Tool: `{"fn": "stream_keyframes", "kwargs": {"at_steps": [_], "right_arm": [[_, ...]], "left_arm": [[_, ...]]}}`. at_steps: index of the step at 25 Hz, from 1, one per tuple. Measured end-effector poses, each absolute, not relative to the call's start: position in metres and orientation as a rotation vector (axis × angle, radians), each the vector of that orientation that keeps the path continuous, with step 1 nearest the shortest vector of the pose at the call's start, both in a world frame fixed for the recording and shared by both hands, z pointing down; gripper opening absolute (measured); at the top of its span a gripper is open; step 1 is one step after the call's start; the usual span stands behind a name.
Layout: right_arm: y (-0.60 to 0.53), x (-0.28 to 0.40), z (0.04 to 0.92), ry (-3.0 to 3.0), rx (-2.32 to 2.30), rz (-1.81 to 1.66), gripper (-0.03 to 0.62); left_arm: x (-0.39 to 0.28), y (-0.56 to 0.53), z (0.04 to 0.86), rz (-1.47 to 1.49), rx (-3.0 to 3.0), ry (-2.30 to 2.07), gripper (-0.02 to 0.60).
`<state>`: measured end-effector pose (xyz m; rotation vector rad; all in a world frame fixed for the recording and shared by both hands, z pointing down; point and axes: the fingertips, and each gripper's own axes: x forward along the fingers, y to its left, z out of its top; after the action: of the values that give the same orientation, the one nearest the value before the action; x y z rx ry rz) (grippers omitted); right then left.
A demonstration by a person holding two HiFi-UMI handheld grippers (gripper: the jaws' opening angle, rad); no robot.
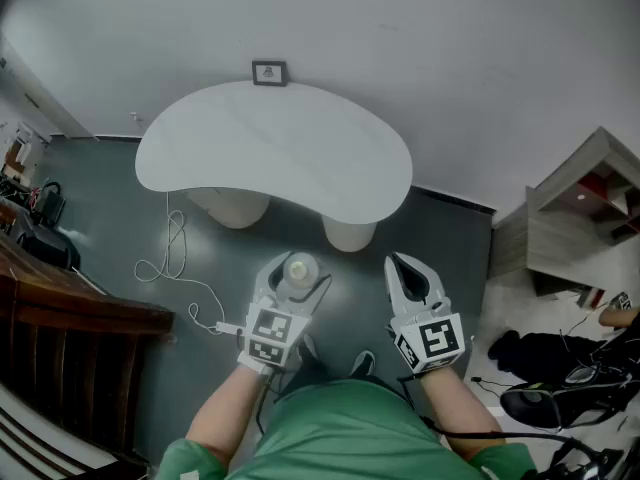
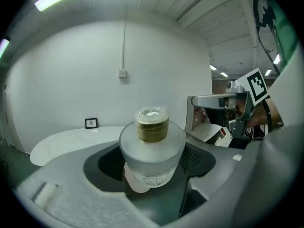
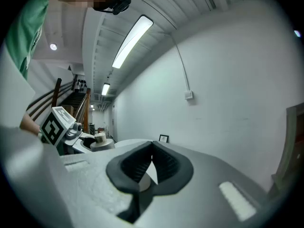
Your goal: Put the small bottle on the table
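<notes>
Reads as a staged test or lab room in an office-type building, not a home: bare white wall (image 1: 450, 58), dark painted floor (image 1: 110, 218), strip lights (image 3: 133, 34) on a ribbed ceiling, and surface conduit running down to a wall box (image 2: 123, 73). Furniture is minimal: one white kidney-shaped table (image 1: 270, 148) with a small framed picture (image 1: 269, 72) at the wall, plus an open shelf unit (image 1: 575, 223) on the right. Loose white cable (image 1: 178, 253) lies on the floor, dark bags and gear (image 1: 545, 363) sit by the shelves, and there is probably a wooden stair rail (image 1: 90, 313) on the left, though that edge is dim.
</notes>
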<state>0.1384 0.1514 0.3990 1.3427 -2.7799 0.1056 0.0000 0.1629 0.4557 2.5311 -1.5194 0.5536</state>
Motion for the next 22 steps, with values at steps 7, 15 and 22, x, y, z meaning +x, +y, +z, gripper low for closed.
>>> {"fn": "stream_keyframes", "kwargs": {"at_steps": [7, 15, 22], "right_arm": [[0.151, 0.103, 0.399, -2.743, 1.375, 0.110, 0.003], [0.141, 0.071, 0.399, -2.657, 1.484, 0.110, 0.003], [0.135, 0.054, 0.399, -2.578, 1.578, 0.119, 0.003]], "left_arm": [[-0.042, 0.158, 0.455, 0.560, 2.554, -1.504, 0.344], [-0.083, 0.146, 0.462, 0.536, 2.605, -1.418, 0.344], [-0.110, 0.128, 0.473, 0.511, 2.629, -1.339, 0.344]]}}
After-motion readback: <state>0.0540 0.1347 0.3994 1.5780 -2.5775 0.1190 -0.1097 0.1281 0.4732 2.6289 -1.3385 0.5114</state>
